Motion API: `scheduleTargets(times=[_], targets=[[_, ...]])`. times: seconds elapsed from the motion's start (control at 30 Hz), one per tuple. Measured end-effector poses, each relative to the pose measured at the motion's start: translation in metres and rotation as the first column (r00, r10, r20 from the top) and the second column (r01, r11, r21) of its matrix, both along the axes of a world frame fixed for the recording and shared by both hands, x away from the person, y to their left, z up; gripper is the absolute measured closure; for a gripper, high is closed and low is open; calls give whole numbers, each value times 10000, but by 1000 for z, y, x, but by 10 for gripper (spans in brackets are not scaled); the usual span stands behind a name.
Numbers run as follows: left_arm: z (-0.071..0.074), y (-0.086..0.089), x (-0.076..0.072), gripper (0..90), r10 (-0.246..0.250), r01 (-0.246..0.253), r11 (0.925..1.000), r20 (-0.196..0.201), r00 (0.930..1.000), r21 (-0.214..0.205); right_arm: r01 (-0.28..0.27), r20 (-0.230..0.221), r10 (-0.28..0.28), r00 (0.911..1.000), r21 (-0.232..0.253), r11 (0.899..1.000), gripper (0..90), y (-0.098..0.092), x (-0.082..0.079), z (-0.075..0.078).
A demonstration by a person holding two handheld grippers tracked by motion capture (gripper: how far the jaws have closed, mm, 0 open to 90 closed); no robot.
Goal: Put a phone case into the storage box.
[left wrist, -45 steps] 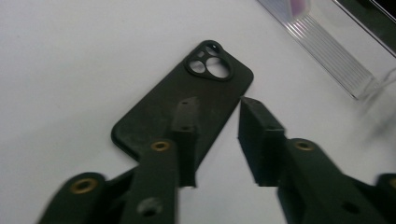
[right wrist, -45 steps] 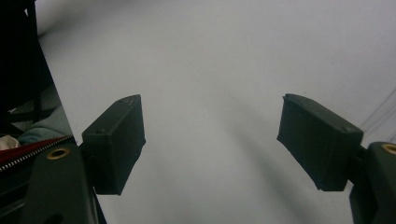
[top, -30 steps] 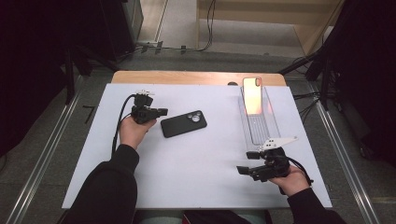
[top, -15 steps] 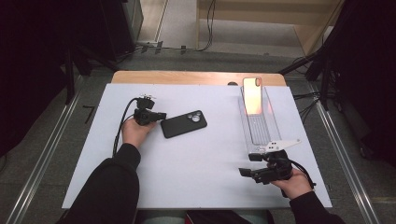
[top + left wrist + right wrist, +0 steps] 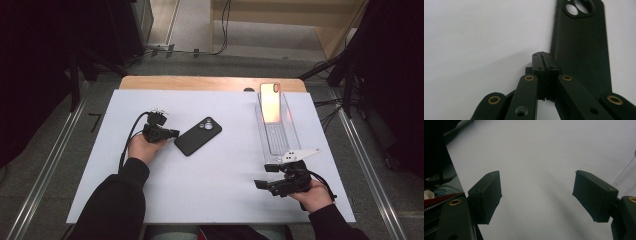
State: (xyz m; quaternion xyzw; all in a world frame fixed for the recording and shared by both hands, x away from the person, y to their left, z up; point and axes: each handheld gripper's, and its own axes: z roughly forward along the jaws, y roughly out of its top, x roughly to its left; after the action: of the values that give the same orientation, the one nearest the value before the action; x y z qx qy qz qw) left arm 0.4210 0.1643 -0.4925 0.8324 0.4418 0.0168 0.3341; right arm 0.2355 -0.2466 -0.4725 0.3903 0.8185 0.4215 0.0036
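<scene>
Leftmost, the left gripper (image 5: 172, 133) lies low over the white table sheet (image 5: 220, 170), its jaws pressed together on nothing, their tips at the near end of the flat black rectangular phone case (image 5: 198, 136), camera cut-out up; in the left gripper view the closed tips (image 5: 543, 62) sit just beside the long edge of the case (image 5: 584, 45), though contact cannot be confirmed. The case lies flat left of the table's centre and is judged light, thin, somewhat flexible and smooth-backed, so that it may slide across the sheet rather than lift. A sound hold would pinch one long edge or a corner once it is tipped up, since a case lying flat offers the jaws no thickness. Farther right, a clear plastic rectangular tray (image 5: 292, 135) carries a slim orange-gold phone (image 5: 270, 102) leaning at its far end. Rightmost, the right gripper (image 5: 260, 184) hovers near the table's front edge with jaws apart and empty, its pads (image 5: 486, 195) well clear of the sheet. Count: two grippers, one case, one tray, one phone.
</scene>
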Motion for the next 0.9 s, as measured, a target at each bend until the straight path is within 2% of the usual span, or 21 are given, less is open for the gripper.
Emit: scheduleTargets(times=[0.13, 0.23, 0.3, 0.37, 0.47, 0.67, 0.77, 0.9], targets=[[1, -2, -9, 900, -212, 211, 9997, -162, 9996, -95, -34, 34, 34, 10000, 31, 10000, 210, 1, 1, 1], [1, 1, -11, 894, -100, 94, 9997, -264, 9996, -221, -53, 57, 53, 10000, 38, 10000, 210, 2, 2, 1], [4, 4, -12, 852, 25, -37, 9988, -249, 9997, -483, -71, 60, 71, 10000, 20, 10000, 210, 1, 3, 1], [9, 5, -15, 784, 5, -10, 9976, -76, 10000, -698, -47, 35, 46, 10000, 34, 10000, 210, 1, 3, 1], [19, 5, -22, 579, -378, 382, 9944, 57, 9993, -981, -52, 22, 52, 10000, 7, 10000, 210, -1, 4, 1], [32, 8, -43, 427, -1155, 1191, 9819, 326, 9928, -1471, 53, 20, -53, 10000, 19, 10000, 210, -4, 5, 2], [37, 9, -53, 386, -1410, 1482, 9800, 617, 9881, -1332, 28, -25, -28, 10000, -26, 10000, 210, -3, 4, 2], [40, 12, -65, 340, -1759, 1836, 9661, 579, 9827, -1817, 17, 2, -17, 10000, -61, 10000, 210, -3, 4, 2]])
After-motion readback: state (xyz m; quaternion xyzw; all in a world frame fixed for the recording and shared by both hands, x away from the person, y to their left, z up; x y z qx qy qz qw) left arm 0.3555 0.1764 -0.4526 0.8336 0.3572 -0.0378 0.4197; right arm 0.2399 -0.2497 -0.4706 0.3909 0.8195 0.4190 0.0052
